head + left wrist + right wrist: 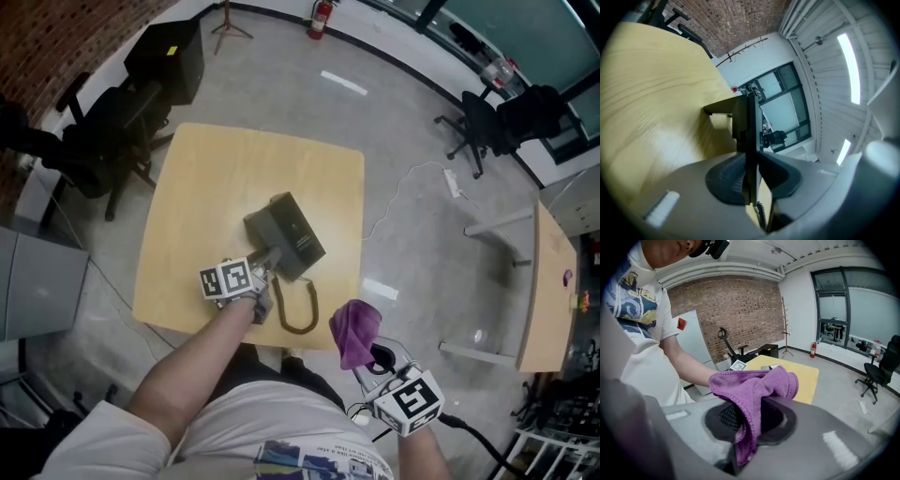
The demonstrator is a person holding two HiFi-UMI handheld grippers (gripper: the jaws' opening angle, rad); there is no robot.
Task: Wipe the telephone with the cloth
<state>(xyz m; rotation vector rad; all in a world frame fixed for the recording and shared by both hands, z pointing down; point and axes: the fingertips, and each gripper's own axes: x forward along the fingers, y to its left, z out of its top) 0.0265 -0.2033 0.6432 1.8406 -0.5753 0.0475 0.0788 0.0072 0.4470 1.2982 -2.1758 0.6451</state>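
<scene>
The left gripper (266, 269) pinches the handset (750, 123) over the table (206, 187), while the right gripper (372, 364) pinches the cloth (354, 332).

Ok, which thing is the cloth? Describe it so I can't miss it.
Start at the square wooden table. At its near right corner, the right gripper pinches the cloth. It is the only purple, floppy thing; the telephone is olive and boxy.

You have bright, even indoor light. Ceiling strips (848, 65) blow out white in your left gripper view, where the table (642, 108) looks soft and blurred. Both gripper views bend and darken at the edges; the cloth (754, 385) is sharp.
</scene>
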